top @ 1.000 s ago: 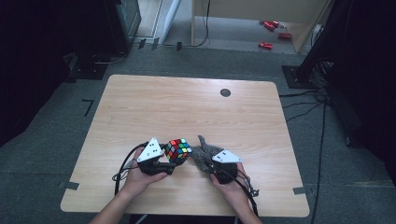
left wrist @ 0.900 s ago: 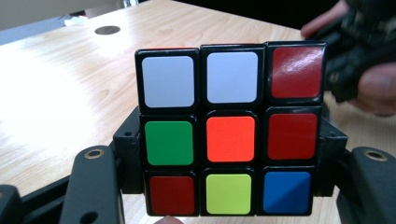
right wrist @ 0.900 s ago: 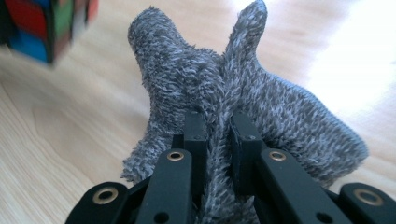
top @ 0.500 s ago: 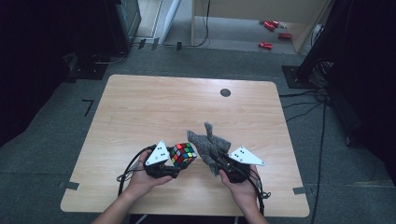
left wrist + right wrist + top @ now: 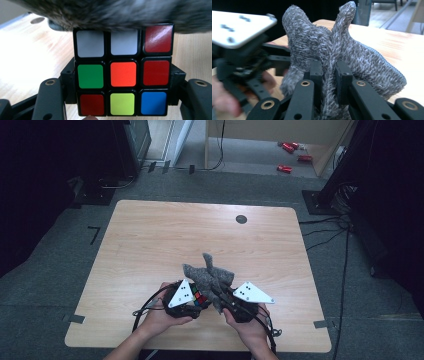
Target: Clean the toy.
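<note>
My left gripper (image 5: 196, 301) is shut on a colour-tiled puzzle cube (image 5: 200, 298) near the table's front edge; in the left gripper view the cube (image 5: 123, 72) sits squeezed between both jaws, its face showing white, red, green, orange, yellow and blue tiles. My right gripper (image 5: 220, 295) is shut on a fuzzy grey cloth (image 5: 207, 277), raised just right of the cube. In the right gripper view the cloth (image 5: 329, 52) bunches upward out of the pinched jaws. The cloth's edge (image 5: 105, 12) hangs over the top of the cube.
The light wooden table (image 5: 150, 240) has a round black grommet (image 5: 241, 219) at its far side. Red objects (image 5: 285, 168) lie on the floor beyond. Cables (image 5: 150, 302) trail from both grippers toward the front edge.
The right gripper has lifted the grey cloth up off the table and over the cube. The left gripper with the cube has shifted slightly right, closer to the cloth.
</note>
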A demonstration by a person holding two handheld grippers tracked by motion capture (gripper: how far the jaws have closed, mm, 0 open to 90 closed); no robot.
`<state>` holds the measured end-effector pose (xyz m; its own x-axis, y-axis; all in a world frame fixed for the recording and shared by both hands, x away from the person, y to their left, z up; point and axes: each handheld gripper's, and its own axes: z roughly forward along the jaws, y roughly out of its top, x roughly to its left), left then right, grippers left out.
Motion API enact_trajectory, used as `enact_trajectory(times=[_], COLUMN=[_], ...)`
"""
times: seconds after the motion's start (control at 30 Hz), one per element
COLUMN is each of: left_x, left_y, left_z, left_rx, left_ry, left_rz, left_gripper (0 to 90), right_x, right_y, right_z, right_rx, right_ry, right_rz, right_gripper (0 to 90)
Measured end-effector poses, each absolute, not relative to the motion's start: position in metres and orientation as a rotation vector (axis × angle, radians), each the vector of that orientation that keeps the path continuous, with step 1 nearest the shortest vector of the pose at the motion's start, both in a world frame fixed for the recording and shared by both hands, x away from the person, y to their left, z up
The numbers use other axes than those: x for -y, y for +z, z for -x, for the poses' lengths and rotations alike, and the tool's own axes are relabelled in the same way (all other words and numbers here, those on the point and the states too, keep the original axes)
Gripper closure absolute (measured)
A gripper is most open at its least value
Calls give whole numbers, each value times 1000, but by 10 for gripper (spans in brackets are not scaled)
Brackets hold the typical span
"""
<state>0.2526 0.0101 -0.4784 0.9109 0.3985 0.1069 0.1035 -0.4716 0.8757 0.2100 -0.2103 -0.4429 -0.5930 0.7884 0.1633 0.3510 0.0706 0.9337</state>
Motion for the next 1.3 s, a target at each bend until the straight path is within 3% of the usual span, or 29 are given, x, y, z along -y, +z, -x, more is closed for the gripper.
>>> enact_trajectory(times=[0.17,0.47,0.7,1.07,1.3], left_x=[-12,-7,-12,-10,-16], left_y=[-476,-476,-473,-470,-470], left_z=[-255,-251,-255,-253,-259], left_rx=[-384,-362,-378,-373,-401], left_ry=[353,370,355,342,252], left_rz=[-2040,-2046,-2024,-2026,-1993], left_gripper=[345,347,346,347,347], right_x=[222,212,225,214,220], right_y=[-453,-440,-455,-439,-447], right_z=[-216,-207,-216,-208,-210], right_rx=[-1961,-1957,-1942,-1938,-1931], right_ry=[1507,1518,1497,1516,1483], right_rz=[-1241,-1178,-1277,-1211,-1251], right_gripper=[802,799,799,798,800])
